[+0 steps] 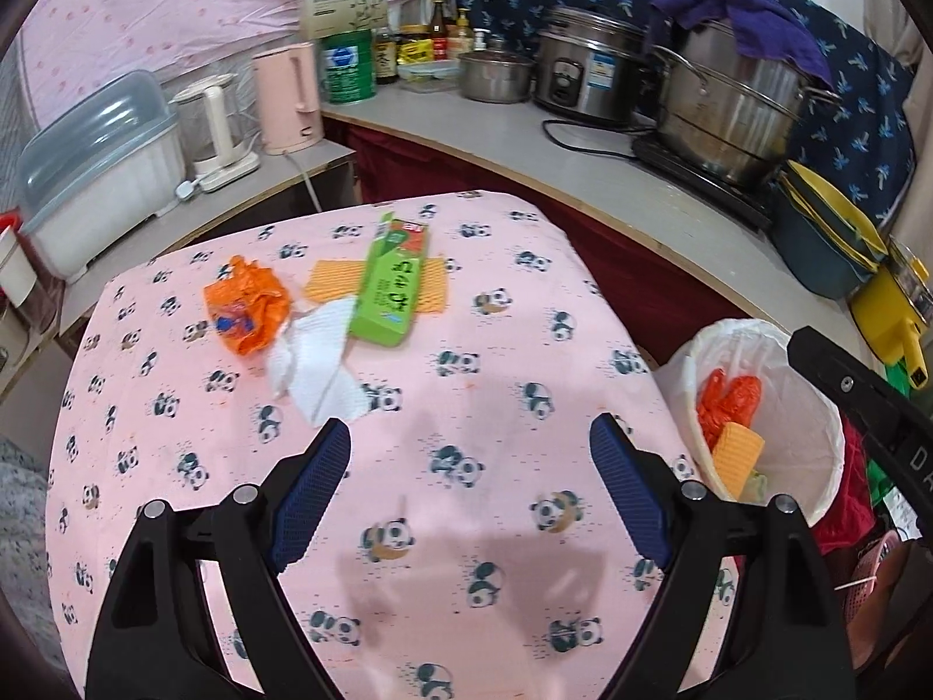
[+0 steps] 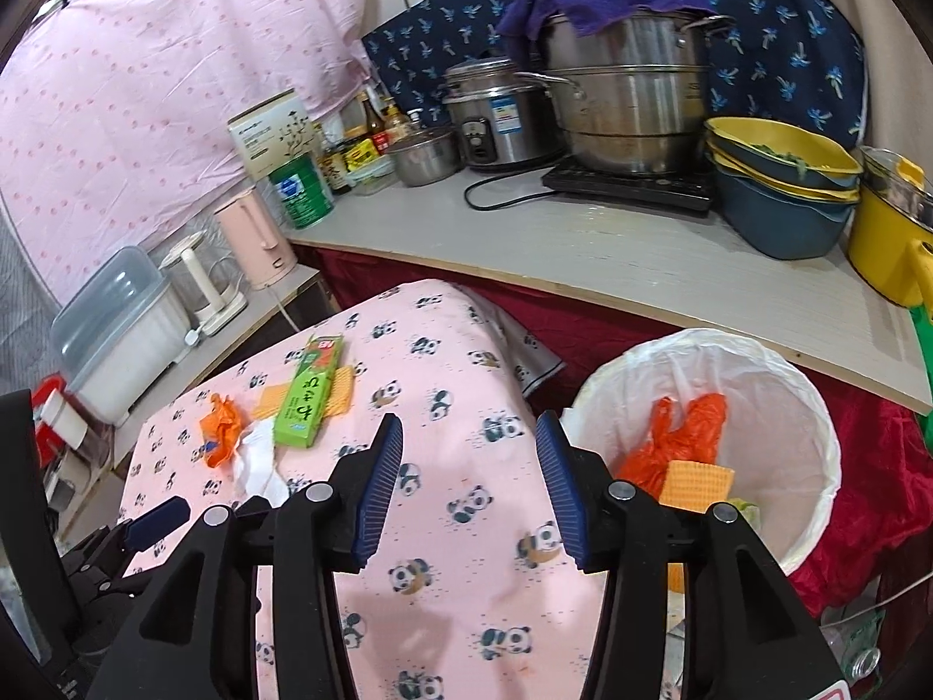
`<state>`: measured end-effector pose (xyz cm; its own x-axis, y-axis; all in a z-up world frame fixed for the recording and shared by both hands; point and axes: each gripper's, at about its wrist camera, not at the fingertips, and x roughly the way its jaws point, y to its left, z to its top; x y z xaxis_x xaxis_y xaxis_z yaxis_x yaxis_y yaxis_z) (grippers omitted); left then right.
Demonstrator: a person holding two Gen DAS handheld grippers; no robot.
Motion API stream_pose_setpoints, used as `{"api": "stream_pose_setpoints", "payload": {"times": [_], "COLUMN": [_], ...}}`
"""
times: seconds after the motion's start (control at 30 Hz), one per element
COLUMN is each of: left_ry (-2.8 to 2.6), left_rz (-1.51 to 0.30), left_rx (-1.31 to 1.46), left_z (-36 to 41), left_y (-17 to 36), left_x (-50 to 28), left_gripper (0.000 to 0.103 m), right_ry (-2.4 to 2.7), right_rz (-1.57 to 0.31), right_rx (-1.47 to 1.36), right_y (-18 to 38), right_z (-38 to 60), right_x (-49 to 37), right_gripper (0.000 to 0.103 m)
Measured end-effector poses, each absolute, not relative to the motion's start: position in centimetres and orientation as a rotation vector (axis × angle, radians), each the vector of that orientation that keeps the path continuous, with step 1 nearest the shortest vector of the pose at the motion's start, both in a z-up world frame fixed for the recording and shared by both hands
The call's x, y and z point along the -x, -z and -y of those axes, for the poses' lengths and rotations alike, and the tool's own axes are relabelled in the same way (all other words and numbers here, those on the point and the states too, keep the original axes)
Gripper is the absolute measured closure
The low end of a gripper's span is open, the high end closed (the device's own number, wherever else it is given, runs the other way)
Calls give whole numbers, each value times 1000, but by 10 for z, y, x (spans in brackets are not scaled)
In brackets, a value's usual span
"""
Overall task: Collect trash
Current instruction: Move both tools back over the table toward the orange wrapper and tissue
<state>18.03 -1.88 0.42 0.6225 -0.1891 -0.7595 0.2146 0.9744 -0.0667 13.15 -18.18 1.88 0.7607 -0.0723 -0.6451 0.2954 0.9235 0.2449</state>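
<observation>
On the pink panda tablecloth (image 1: 408, 501) lie a crumpled orange wrapper (image 1: 248, 303), a white tissue (image 1: 315, 361), a green box (image 1: 390, 283) and a yellow sponge cloth (image 1: 434, 291) under the box. The same pile shows in the right wrist view: wrapper (image 2: 218, 429), tissue (image 2: 256, 461), box (image 2: 309, 394). A white-lined trash bin (image 1: 816, 408) (image 2: 775, 402) stands at the table's right and holds orange plastic (image 2: 682, 431) and a yellow cloth (image 2: 697, 484). My left gripper (image 1: 469, 437) is open and empty, short of the tissue. My right gripper (image 2: 469, 437) is open and empty, beside the bin.
A counter (image 1: 583, 175) runs behind with a steel steamer pot (image 1: 735, 111), rice cooker (image 1: 589, 76), small pot (image 1: 495, 73), pink kettle (image 1: 288, 96), bottles and a green tin (image 1: 349, 67). Stacked bowls (image 2: 781, 186) and a yellow pot (image 2: 886, 239) sit at the right.
</observation>
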Motion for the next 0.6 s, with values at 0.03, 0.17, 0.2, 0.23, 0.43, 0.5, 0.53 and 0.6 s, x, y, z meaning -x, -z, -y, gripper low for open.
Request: {"api": "stream_pose_setpoints", "payload": {"times": [0.03,0.17,0.2,0.23,0.43,0.5,0.53,0.6], "left_ry": [223,186,176,167,108,88,78,61], "left_rz": [-868,-874,-876,-878,-894,-902,-907,-916], "left_rx": [-26,-3,3,10,55,70,79,94], "left_z": [13,-11,-18,-24,-62,-73,-79,-89], "left_y": [-4,-2,-1,0,7,10,13,17], "left_x": [-181,-186,-188,-189,-200,-204,-206,-210], "left_gripper": [23,23,23,23,23,23,23,23], "right_ry": [196,168,159,150,97,82,76,60], "right_rz": [-684,-698,-703,-707,-735,-746,-751,-766], "right_rx": [-340,-327,-323,-319,-293,-287,-286,-287], "right_y": [-18,-16,-15,-14,-7,-3,-1,3], "right_z": [176,157,151,145,113,105,101,93], "right_x": [-134,-143,-146,-149,-167,-173,-175,-183], "right_gripper": [56,56,56,56,56,56,56,56]}}
